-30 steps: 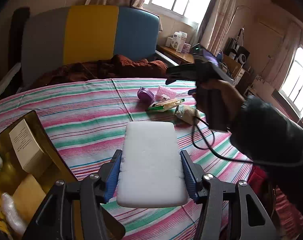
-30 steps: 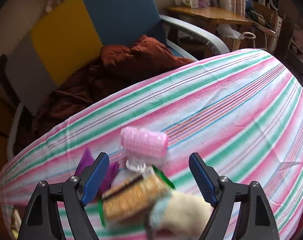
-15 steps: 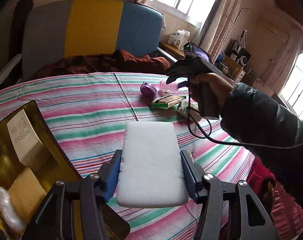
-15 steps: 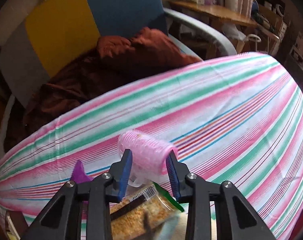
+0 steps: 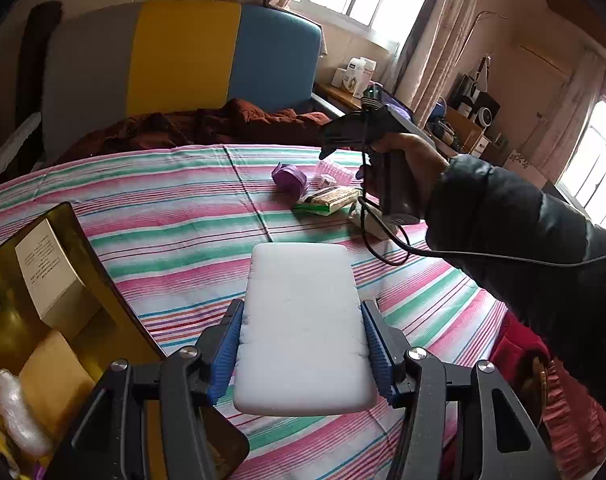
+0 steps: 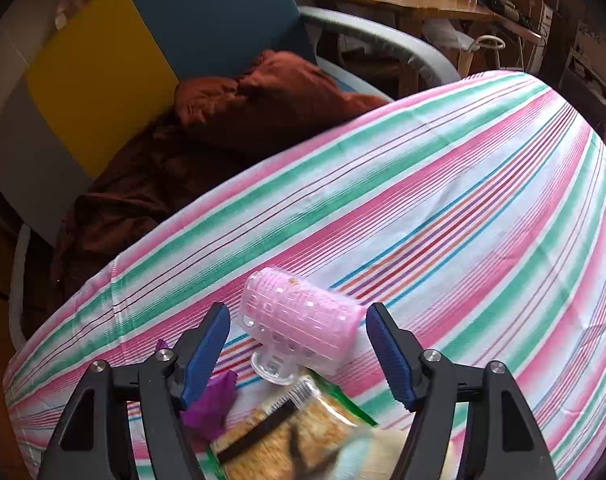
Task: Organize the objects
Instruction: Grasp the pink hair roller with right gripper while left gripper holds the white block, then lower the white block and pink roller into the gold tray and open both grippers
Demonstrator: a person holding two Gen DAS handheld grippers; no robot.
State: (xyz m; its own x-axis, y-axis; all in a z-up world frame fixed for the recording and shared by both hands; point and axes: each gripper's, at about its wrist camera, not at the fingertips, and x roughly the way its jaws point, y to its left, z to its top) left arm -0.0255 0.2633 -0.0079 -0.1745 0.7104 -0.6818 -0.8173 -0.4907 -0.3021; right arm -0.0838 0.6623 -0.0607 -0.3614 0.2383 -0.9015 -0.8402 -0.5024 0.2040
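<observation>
Left tongs gripping white sponge, gold box alongside, right tongs wide around pink roller

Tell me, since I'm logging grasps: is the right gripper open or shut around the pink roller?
Open. The right gripper has its blue pads wide apart, either side of the pink roller without touching it.

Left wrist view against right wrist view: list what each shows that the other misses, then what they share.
Only the left wrist view: the left gripper clamped on a white rectangular foam sponge, and the gold box of packed items.

Only the right wrist view: the right gripper, jaws open, either side of the pink cylindrical hair roller.

Both: that roller, the purple object, the snack packet, and the striped tablecloth.
</observation>
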